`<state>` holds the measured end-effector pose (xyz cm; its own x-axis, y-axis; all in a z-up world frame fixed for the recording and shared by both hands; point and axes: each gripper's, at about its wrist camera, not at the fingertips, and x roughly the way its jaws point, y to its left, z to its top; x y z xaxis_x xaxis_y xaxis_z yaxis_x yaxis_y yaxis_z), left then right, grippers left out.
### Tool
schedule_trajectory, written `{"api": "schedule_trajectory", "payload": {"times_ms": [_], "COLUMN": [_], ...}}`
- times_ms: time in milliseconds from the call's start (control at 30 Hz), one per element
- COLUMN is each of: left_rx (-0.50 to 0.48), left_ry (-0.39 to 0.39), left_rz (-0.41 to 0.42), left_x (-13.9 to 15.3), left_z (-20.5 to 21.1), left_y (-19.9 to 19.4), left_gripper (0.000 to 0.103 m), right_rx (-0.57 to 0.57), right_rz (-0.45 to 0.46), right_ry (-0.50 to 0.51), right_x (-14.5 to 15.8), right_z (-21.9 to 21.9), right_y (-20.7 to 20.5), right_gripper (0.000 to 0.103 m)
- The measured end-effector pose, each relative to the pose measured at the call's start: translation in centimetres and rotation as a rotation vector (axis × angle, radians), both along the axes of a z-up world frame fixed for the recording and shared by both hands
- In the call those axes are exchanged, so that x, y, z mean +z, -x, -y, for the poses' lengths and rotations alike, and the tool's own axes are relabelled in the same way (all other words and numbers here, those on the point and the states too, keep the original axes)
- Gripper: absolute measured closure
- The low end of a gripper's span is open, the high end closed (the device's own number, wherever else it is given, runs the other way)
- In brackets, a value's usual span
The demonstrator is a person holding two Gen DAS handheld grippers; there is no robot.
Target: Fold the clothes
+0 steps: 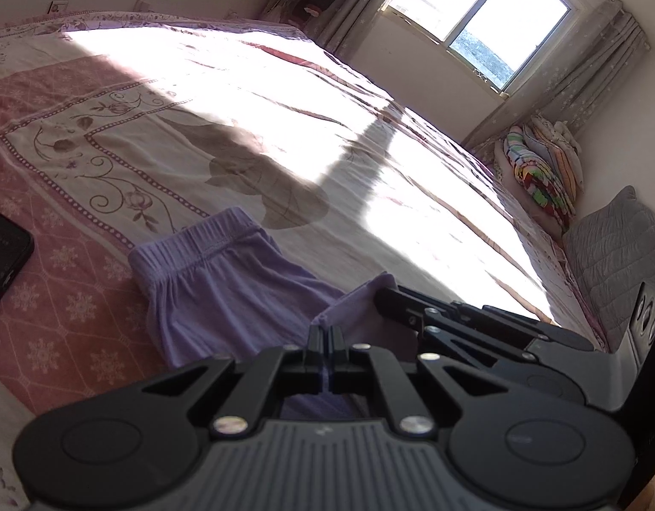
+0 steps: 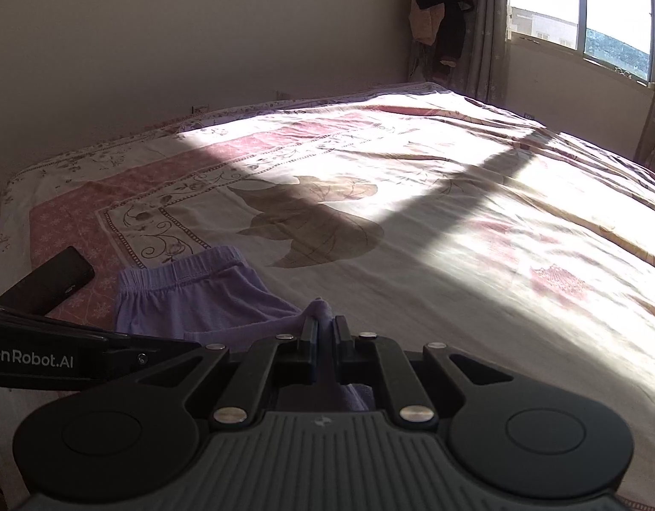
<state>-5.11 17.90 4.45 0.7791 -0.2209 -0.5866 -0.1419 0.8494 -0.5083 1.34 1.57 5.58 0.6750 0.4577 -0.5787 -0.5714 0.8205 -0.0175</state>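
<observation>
Lying on the patterned bedspread (image 1: 93, 162) of the bed, a pair of lilac shorts (image 1: 208, 294) is shown with its elastic waistband toward the far side and its near edge lifted. A pinch of lilac cloth is clenched by the left hand-held gripper (image 1: 326, 332), and another by the right hand-held gripper (image 2: 326, 323) just beside it. A dark phone (image 2: 50, 281) is seen left of the shorts.

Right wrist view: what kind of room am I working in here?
Most likely a home bedroom: a wide bed under a floral bedspread, a curtained window, and folded bedding stacked in the corner.
</observation>
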Motion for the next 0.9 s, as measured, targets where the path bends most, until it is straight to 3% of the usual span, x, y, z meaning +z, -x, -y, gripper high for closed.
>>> {"api": "schedule_trajectory", "payload": {"times_ms": [433, 700, 800, 867, 900], "left_rx": [0.149, 0.167, 0.183, 0.19, 0.192], "left_ry": [-0.004, 0.0, -0.042, -0.062, -0.068], "left_rz": [-0.039, -0.096, -0.086, -0.071, -0.061], "left_x": [-0.4, -1.5, -0.8, -0.3, -0.1], "left_z": [-4.1, -4.0, -3.8, -3.7, -3.6], "left_y": [-0.3, -0.9, -0.8, -0.7, -0.7], "left_gripper": [0.101, 0.1, 0.094, 0.078, 0.075], "right_rx": [0.051, 0.018, 0.011, 0.007, 0.005], "right_rz": [-0.043, -0.103, -0.103, -0.098, -0.096], "right_ry": [-0.008, 0.002, -0.001, -0.009, -0.011], "right_x": [-0.7, -2.6, -2.2, -1.6, -1.3], "right_z": [-5.5, -6.8, -6.6, -6.1, -5.8], "right_y": [-2.1, -2.8, -2.7, -2.6, -2.5], "right_gripper": [0.095, 0.092, 0.084, 0.074, 0.072]}}
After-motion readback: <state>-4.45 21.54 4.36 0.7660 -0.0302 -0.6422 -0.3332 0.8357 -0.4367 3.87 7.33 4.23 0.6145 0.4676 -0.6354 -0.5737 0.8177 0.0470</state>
